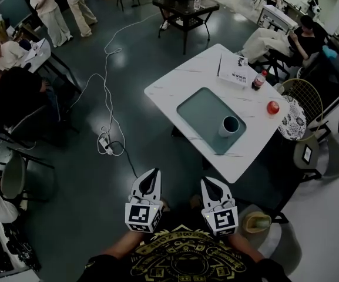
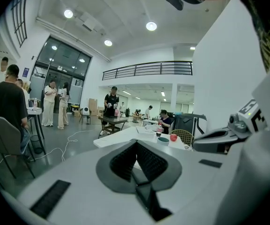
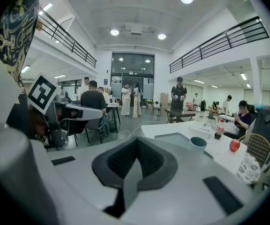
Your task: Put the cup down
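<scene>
The table [image 1: 175, 81] is standing well ahead of both grippers. A tray [image 1: 200, 111] is lying along its near edge. The left gripper [image 1: 153, 175] and right gripper [image 1: 209, 184] are hovering side by side off the table, each with its fingers pressed together on nothing. A box [image 1: 234, 70] is lying by the far corner. The cup [image 1: 230, 126] is standing upright on the tray's right end, toward the table's near corner. A bottle [image 1: 258, 80] is standing just beside the box, and an apple [image 1: 273, 107] is sitting by the right corner.
</scene>
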Available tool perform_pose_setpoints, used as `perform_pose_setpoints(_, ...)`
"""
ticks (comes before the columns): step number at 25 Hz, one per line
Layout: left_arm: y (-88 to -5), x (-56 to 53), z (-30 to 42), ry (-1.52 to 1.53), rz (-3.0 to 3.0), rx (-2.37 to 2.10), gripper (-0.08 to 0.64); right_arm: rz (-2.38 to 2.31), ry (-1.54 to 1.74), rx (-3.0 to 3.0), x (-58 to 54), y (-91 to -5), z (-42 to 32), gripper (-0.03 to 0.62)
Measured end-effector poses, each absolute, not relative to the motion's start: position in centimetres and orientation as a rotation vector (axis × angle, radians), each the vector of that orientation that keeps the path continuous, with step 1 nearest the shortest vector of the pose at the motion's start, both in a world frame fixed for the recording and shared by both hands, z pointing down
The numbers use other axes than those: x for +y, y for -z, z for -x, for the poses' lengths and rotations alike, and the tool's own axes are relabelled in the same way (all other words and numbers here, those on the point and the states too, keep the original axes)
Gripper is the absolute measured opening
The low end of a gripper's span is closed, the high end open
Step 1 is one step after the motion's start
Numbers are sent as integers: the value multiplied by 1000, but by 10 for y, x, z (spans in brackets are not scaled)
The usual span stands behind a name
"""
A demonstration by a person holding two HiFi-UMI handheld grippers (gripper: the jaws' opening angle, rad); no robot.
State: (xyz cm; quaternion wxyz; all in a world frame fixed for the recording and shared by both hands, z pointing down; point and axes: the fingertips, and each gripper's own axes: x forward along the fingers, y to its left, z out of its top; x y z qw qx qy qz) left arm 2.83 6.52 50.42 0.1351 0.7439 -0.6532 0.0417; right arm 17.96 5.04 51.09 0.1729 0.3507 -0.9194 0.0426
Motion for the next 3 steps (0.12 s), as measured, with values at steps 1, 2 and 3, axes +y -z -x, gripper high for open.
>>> perform_pose_setpoints(1,-504,65,-29,-120,-2155,-1891,11,-995,-124,-2607,50,-511,-180,5)
perform_pose_setpoints(2,-504,65,-30,-119,-2156,-1890,11,-995,-127,-2606,51,-511,-181,5)
perform_pose_setpoints(3,-504,64,-31,-118,-2157,-1889,11,-995,-130,-2605,51,-512,-183,5)
